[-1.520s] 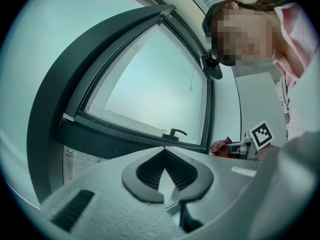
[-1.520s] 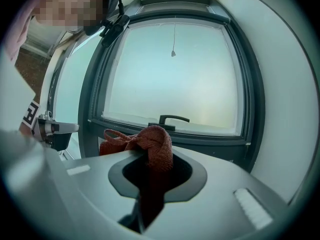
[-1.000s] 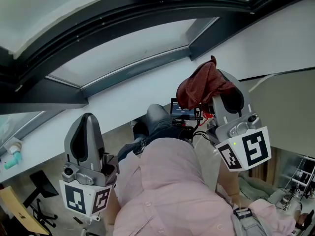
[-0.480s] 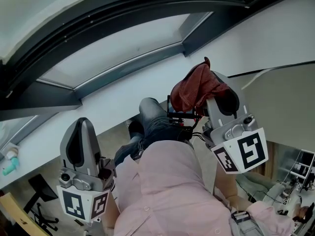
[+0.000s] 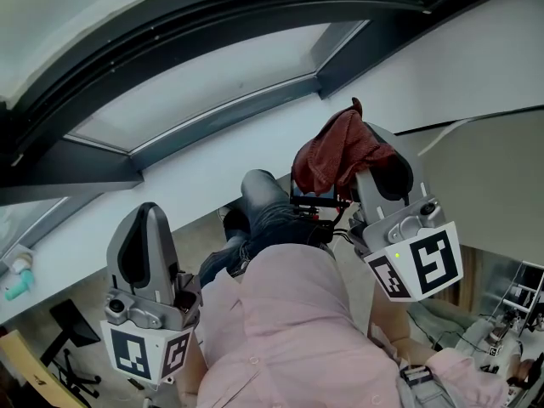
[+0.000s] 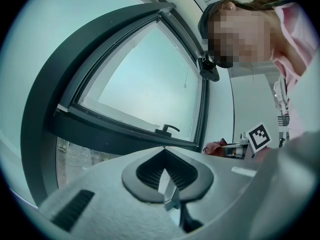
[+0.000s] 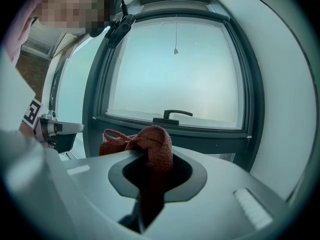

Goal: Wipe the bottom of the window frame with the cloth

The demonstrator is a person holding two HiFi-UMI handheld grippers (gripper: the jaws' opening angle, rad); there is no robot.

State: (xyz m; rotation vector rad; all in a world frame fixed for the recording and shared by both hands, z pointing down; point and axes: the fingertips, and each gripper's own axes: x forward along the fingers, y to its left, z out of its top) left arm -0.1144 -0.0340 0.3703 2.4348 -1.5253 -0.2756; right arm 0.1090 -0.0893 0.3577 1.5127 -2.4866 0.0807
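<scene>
Red cloth [image 7: 150, 144] is clamped in the right gripper [image 7: 150, 156], lower centre of its own view, and only the left gripper [image 6: 164, 149] view shows its jaws pressed together, empty.

Readable text: none in any view.
Left cube [image 5: 146, 357]: black-and-white square markers only, no letters.
Right cube [image 5: 421, 266]: same kind of markers, no numbers.
</scene>
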